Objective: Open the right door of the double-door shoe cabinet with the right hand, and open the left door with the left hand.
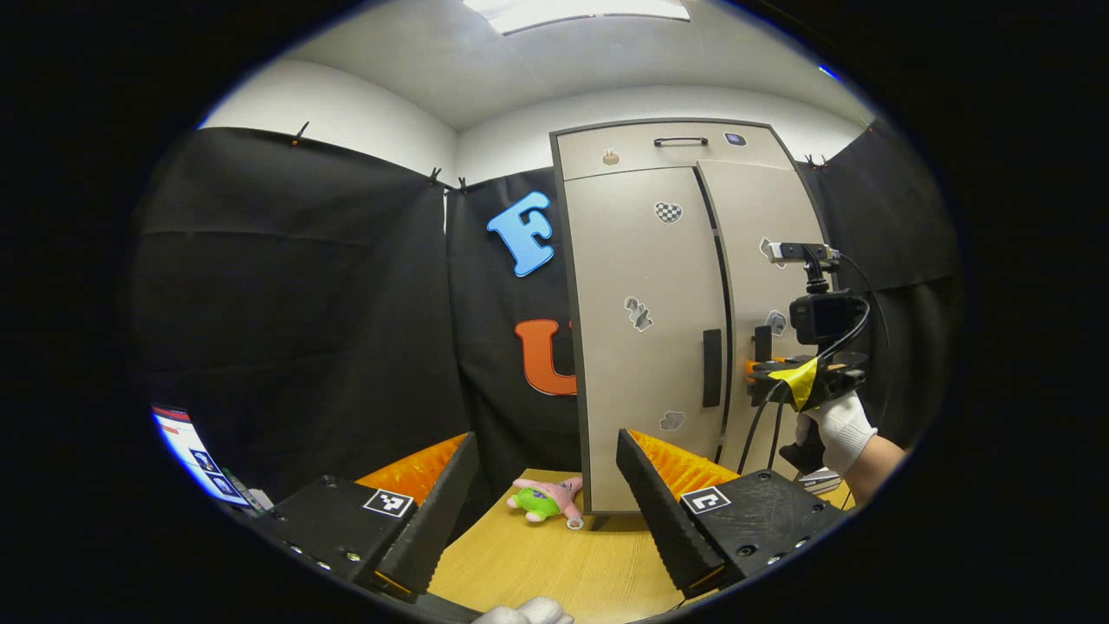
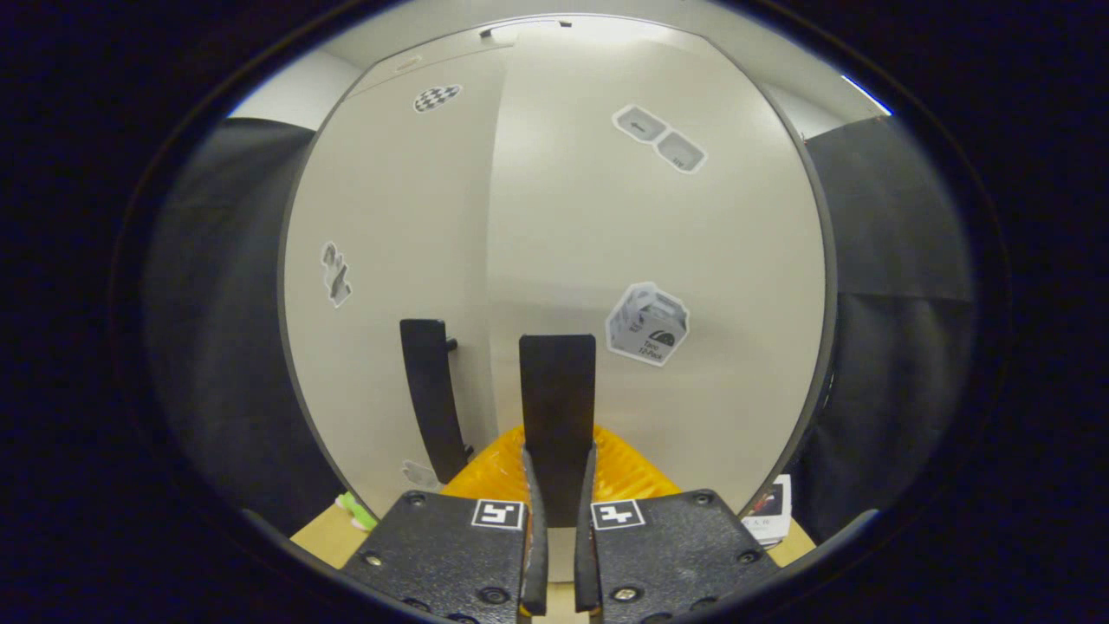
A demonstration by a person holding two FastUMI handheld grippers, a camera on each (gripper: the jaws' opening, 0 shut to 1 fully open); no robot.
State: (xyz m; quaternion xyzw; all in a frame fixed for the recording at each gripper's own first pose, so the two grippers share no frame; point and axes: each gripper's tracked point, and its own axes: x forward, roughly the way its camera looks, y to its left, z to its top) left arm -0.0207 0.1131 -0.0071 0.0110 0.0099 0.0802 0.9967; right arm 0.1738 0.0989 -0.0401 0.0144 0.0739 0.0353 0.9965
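The shoe cabinet point(image 1: 645, 329) stood upright on the wooden tabletop point(image 1: 554, 563) against the black cloth wall, both doors looking shut or very nearly so. In the right gripper view the right gripper point(image 2: 559, 485) sat close against the right door point(image 2: 658, 260), its fingers closed on the dark upright handle point(image 2: 557, 399) of that door, which ran up between them. The left door point(image 2: 390, 260) lay just beside it across the centre seam, with its own dark handle point(image 2: 429, 390) untouched. In the left gripper view the left gripper point(image 1: 541, 511) hung well back from the cabinet with its fingers spread wide and nothing between them, aimed roughly at the left door's lower half; the right gripper and the gloved hand point(image 1: 839, 429) holding it showed farther off at the right door. The doors looked like stiff, light panels that should swing on side hinges without much force, and the slim vertical handles near the seam seemed the only sensible place to take hold, since the flat faces would likely be too smooth to pinch. A pink and green plush toy point(image 1: 548, 501) lay on the tabletop near the cabinet's left front corner, and might get in the way of the left door's swing. To the right a small packet point(image 2: 769, 511) rested by the cabinet's foot, so the right door's arc probably had little spare room low down.
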